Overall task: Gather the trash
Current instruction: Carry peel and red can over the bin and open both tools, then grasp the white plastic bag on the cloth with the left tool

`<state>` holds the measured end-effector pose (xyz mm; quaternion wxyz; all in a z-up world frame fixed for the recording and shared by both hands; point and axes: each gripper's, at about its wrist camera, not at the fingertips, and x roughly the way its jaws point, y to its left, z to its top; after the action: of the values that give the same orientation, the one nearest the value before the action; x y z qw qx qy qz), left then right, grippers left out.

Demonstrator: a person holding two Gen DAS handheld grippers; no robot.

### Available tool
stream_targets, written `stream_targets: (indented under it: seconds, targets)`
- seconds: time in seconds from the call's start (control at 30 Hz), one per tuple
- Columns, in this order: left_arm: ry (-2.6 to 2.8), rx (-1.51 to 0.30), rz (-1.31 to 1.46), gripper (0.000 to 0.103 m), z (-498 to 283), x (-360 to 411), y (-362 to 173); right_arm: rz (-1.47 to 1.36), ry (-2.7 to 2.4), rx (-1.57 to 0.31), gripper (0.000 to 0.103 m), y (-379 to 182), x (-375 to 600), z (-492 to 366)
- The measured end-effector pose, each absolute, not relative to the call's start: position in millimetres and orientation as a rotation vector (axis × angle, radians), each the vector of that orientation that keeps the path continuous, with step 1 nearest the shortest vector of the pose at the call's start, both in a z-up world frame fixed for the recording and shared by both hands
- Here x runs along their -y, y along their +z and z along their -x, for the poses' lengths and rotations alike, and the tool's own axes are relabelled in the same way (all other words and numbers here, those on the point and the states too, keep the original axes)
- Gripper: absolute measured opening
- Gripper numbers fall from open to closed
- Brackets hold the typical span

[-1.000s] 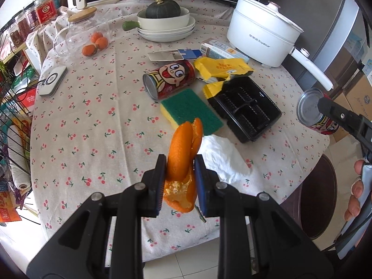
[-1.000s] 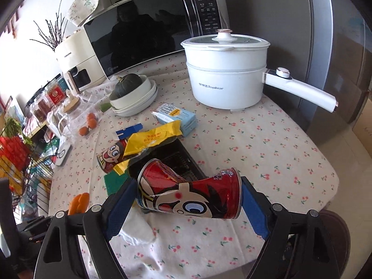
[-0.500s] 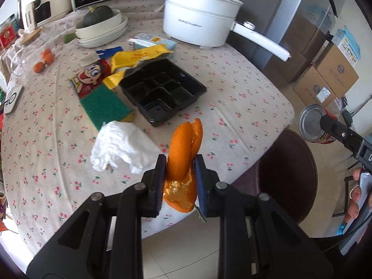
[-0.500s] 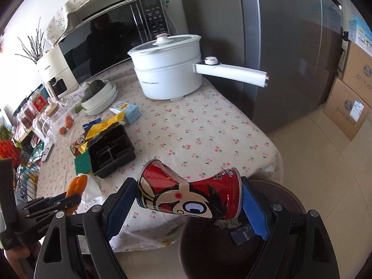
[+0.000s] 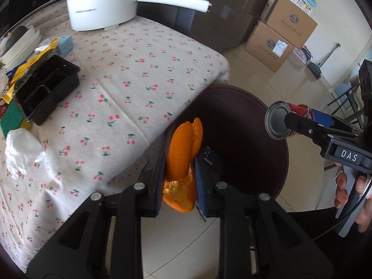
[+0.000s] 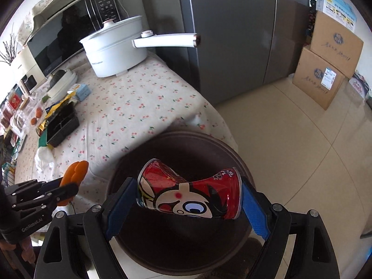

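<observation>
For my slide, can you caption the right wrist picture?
Right gripper holds a crushed can over the bin; left gripper brings orange peel.

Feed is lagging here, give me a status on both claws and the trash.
Left claw shut on orange peel. Right claw shut on crushed can, above brown bin. Nothing blocking the bin mouth. Tissue, black tray remain on table.
</observation>
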<state>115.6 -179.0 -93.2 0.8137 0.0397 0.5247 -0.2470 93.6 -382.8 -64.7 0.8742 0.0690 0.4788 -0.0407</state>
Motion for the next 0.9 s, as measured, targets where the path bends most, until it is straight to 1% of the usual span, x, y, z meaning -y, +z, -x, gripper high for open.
stream_targets:
  seconds: [0.07, 0.1, 0.13, 0.17, 0.2, 0.27, 0.37, 0.6, 0.67, 0.83, 0.87, 0.9]
  targets:
    - [-0.557, -1.126, -0.102, 0.03, -113, 190, -98, -0.147, -0.094, -1.013, 0.088, -69, 391, -88]
    - [-0.57, -1.13, -0.111, 0.038, -112, 195, -100, -0.148, -0.098, -1.019, 0.088, -71, 395, -86]
    - [-0.58, -1.138, -0.123, 0.059, -112, 200, -102, -0.148, -0.101, -1.024, 0.088, -73, 398, -84]
    - [-0.569, -1.136, -0.135, 0.07, -111, 202, -103, -0.148, -0.103, -1.028, 0.088, -74, 400, -83]
    - [-0.544, -1.116, -0.144, 0.086, -110, 202, -102, -0.148, -0.103, -1.032, 0.088, -75, 402, -82]
    - [-0.504, -1.081, -0.165, 0.089, -110, 200, -99, -0.149, -0.102, -1.038, 0.088, -78, 405, -81]
    - [-0.463, -1.066, -0.191, 0.089, -113, 193, -97, -0.148, -0.097, -1.042, 0.088, -79, 407, -81]
    - [-0.403, -1.088, -0.143, 0.089, -120, 165, -95, -0.172, -0.094, -1.079, 0.089, -82, 404, -86]
    - [-0.378, -1.082, -0.146, 0.091, -119, 160, -93, -0.171, -0.113, -1.088, 0.094, -82, 402, -89]
    - [-0.322, -1.08, -0.123, 0.093, -122, 141, -90, -0.168, -0.1, -1.082, 0.094, -78, 395, -92]
    - [-0.314, -1.082, -0.116, 0.093, -123, 137, -89, -0.164, -0.098, -1.083, 0.096, -78, 393, -93]
    - [-0.305, -1.082, -0.111, 0.093, -124, 133, -88, -0.161, -0.095, -1.087, 0.102, -78, 391, -95]
